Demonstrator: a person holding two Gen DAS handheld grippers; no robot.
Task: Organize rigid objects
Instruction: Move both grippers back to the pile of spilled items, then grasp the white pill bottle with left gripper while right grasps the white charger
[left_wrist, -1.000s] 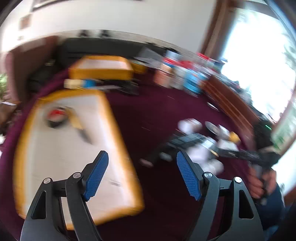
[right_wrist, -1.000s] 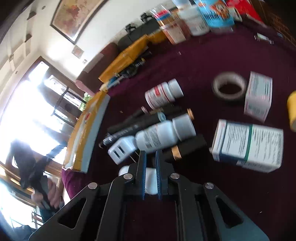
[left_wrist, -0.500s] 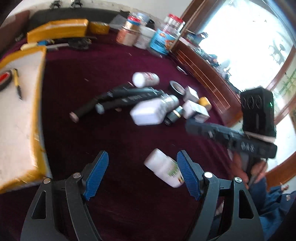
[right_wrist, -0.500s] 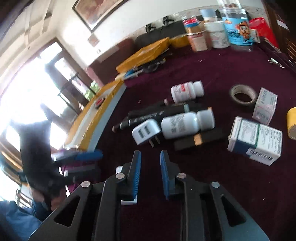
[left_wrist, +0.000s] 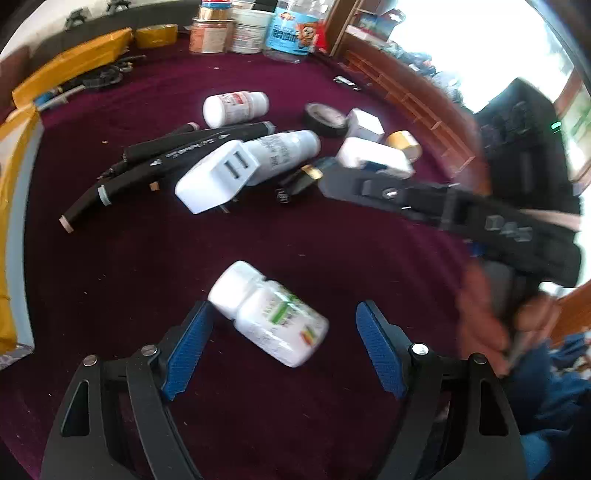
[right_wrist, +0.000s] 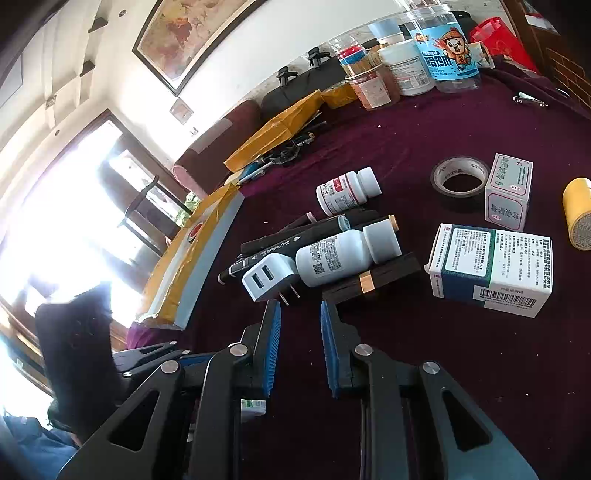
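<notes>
White pill bottle (left_wrist: 267, 314) lies on the maroon bench between my left gripper (left_wrist: 282, 349) jaws, which are opening wide, nothing gripped. Right gripper (right_wrist: 299, 347) hangs slightly parted, empty. Next I judge: lower, square up, close.

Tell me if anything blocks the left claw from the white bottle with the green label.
Nothing visible does. The bottle lies on its side between the opening pads of the left claw, on bare maroon cloth.

things on the maroon cloth, counted

three white pill bottles (left_wrist: 269, 313), two medicine boxes (right_wrist: 491, 270), one white charger (right_wrist: 267, 277), one tape roll (right_wrist: 460, 176), several black markers (left_wrist: 177, 153).
</notes>
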